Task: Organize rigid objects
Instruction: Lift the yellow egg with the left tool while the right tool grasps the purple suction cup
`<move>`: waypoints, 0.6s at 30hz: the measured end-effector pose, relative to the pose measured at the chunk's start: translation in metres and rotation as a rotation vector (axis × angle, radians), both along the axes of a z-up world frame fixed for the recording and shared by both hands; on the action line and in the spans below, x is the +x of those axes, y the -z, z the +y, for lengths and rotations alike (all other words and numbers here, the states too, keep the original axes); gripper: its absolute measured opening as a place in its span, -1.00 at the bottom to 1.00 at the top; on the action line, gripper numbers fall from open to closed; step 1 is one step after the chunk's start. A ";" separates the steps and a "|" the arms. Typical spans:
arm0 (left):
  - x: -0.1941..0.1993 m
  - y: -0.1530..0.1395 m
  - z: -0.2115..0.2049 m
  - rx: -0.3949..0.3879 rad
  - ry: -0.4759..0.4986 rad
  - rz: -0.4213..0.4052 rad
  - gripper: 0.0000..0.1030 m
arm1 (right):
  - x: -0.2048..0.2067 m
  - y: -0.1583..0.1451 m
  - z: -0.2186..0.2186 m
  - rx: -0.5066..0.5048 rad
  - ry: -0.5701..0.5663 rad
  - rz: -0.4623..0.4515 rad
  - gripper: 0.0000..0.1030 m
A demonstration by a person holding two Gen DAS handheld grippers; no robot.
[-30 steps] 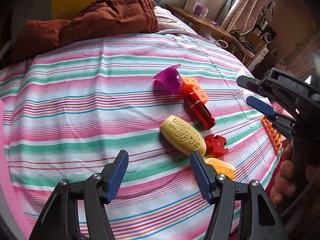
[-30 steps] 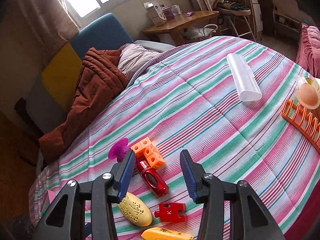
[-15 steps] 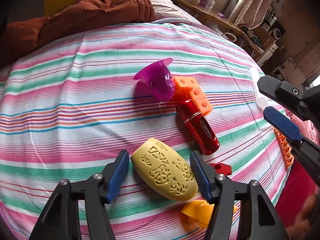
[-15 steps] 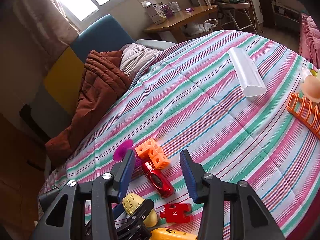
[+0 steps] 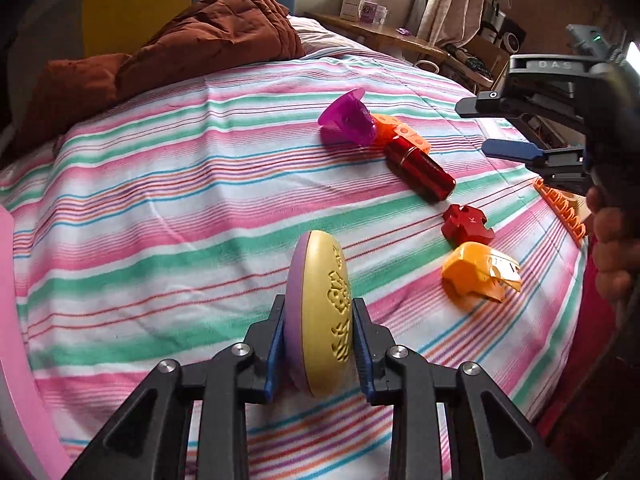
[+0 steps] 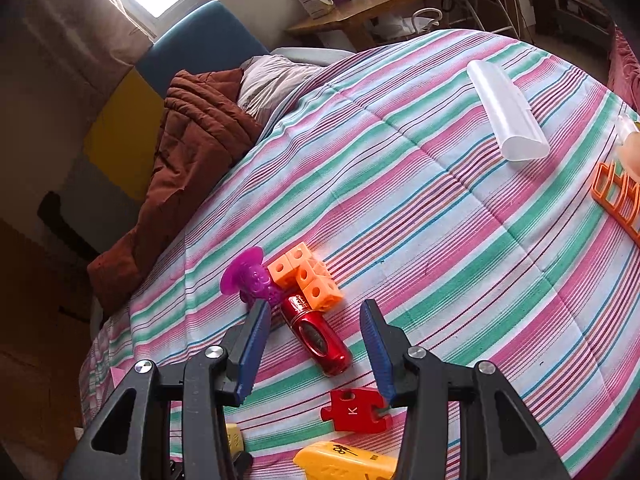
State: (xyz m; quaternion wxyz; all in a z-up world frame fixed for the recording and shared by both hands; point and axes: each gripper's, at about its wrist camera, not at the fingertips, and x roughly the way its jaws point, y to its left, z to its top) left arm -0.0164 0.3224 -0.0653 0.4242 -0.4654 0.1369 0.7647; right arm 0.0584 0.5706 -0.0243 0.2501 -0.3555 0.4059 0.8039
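Standing on edge, long axis pointing away: yellow oval case (image 5: 326, 316) pinched between left gripper (image 5: 319, 350) pads.

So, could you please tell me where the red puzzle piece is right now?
In the right wrist view the red puzzle piece lies on the striped bedspread at bottom centre, just below the red cylinder and above the yellow toy.

Both views sit on the handheld grippers, looking forward and down along their fingers, close above the striped bedspread (image 5: 168, 216). Both views include the red cylinder (image 5: 420, 170) (image 6: 316, 334), puzzle piece (image 5: 466, 224) (image 6: 354, 410) and brown blanket (image 5: 180, 48) (image 6: 188, 140).
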 end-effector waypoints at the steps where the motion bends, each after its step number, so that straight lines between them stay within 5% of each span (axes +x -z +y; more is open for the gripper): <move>1: -0.001 0.000 -0.006 0.017 -0.003 -0.016 -0.42 | -0.001 0.001 -0.001 0.003 -0.005 -0.008 -0.09; 10: -0.002 -0.006 -0.028 0.053 -0.020 -0.083 -0.38 | -0.006 0.003 -0.004 0.032 -0.015 -0.049 -0.09; 14: 0.000 -0.014 -0.025 0.010 -0.009 -0.014 0.12 | -0.006 0.005 -0.003 0.026 -0.012 -0.054 -0.09; 18: -0.004 -0.017 -0.028 -0.008 -0.037 0.006 0.12 | -0.006 0.004 -0.003 0.029 -0.015 -0.051 -0.09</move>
